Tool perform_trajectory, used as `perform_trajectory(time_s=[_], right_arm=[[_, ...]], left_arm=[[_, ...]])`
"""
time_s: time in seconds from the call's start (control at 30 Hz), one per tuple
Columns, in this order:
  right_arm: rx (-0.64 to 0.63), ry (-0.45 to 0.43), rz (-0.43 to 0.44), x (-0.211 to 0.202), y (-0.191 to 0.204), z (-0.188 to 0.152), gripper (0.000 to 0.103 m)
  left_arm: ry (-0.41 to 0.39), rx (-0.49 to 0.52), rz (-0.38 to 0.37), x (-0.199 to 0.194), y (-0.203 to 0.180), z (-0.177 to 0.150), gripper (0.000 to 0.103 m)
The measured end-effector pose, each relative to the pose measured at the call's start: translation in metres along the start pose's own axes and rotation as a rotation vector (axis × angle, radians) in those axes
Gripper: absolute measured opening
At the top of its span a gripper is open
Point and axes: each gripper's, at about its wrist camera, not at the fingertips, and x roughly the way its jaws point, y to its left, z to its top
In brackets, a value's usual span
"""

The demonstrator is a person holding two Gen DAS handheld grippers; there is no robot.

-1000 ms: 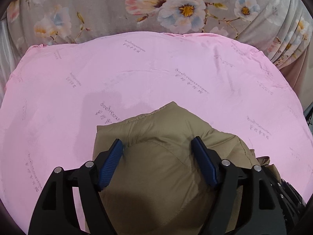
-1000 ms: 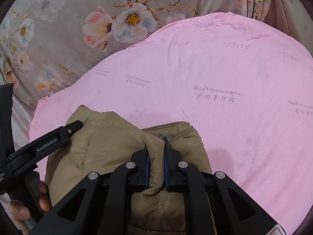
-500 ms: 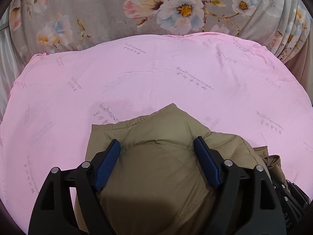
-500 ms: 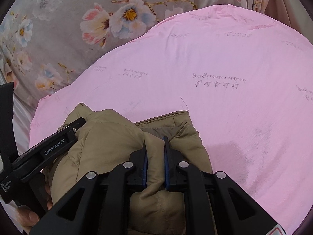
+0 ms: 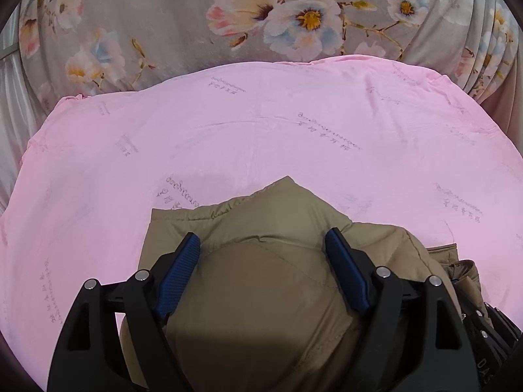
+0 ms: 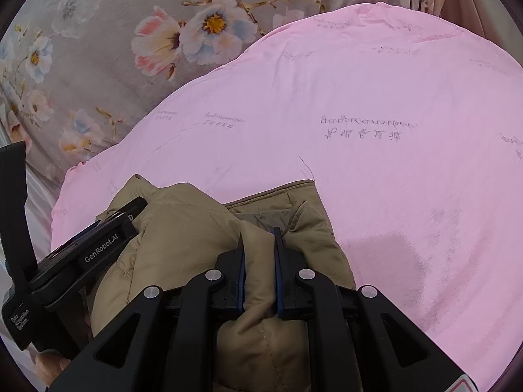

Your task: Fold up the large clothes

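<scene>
The tan puffer jacket (image 5: 268, 281) sits bunched at the near edge of the pink sheet (image 5: 261, 137), mid-fold by the looks of it. The right gripper (image 6: 259, 271) is clamped tight on a ridge of it, while the left gripper (image 5: 261, 261) straddles a puffy mound with jaws wide, pads just touching, no real grip. Next it probably needs to pinch down before carrying the fold over.

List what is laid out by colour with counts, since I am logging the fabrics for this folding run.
Tan: 1, the padded jacket
Pink: 1, the printed sheet
Grey floral: 1, the cloth behind it
Total: 3
</scene>
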Motion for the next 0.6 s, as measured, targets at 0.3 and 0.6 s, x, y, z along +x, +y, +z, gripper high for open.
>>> perform_trajectory(time_s=[0.3,0.6], right_arm=[[0.064,-0.005,0.138,-0.058,-0.017,0.000,0.025],[-0.082,0.199,0.264,-0.140,-0.035,-0.076,0.031]], left_arm=[[0.043,-0.043,-0.070,-0.023,0.018,-0.005,0.084],[0.110,-0.111,-0.195,-0.109,0.061,-0.074,0.083]])
